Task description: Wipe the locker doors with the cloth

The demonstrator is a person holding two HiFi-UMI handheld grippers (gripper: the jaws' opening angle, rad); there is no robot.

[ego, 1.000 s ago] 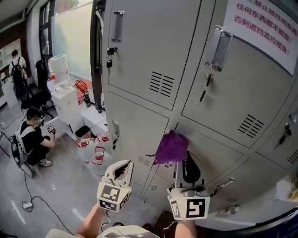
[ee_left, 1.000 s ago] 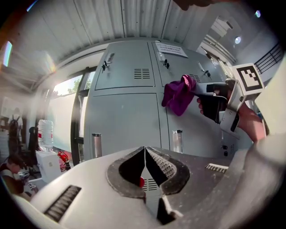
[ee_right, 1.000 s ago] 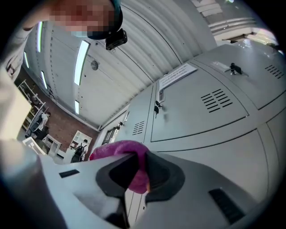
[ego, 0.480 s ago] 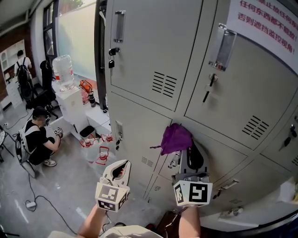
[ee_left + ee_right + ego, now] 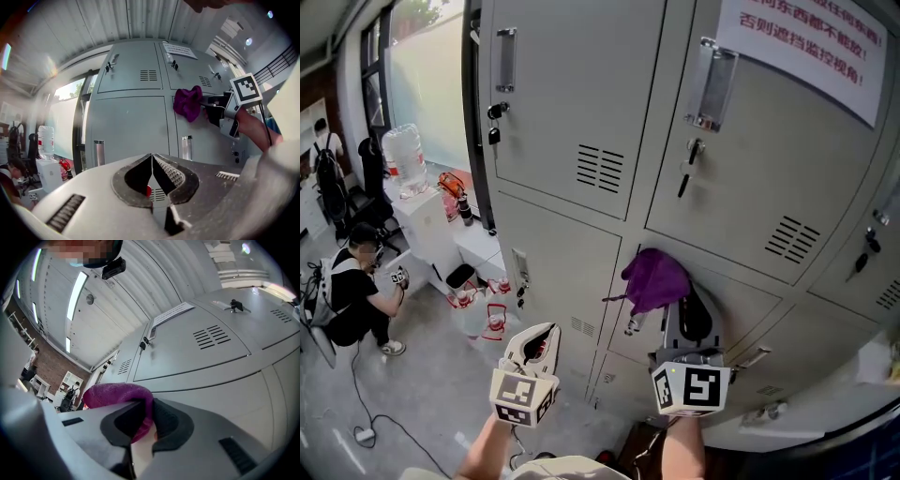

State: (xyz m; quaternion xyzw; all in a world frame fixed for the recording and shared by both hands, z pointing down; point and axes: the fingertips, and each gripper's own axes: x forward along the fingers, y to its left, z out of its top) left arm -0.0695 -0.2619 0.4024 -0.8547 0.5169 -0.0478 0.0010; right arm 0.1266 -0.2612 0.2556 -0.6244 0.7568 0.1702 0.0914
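Against locker door (image 5: 741,302), right tool (image 5: 675,314) clamps purple cloth (image 5: 654,279); left tool (image 5: 539,343) jaws together.

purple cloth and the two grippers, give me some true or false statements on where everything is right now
1. The right gripper is shut on the purple cloth. True.
2. The left gripper holds a second cloth. False: its jaws are together with nothing between them.
3. The cloth lies on the floor. False: it is held up at the front of the grey lockers, below the vented upper doors.
4. A key hangs from the lock of the upper left door. True.
5. A person is down low on the floor at the far left of the head view. True.
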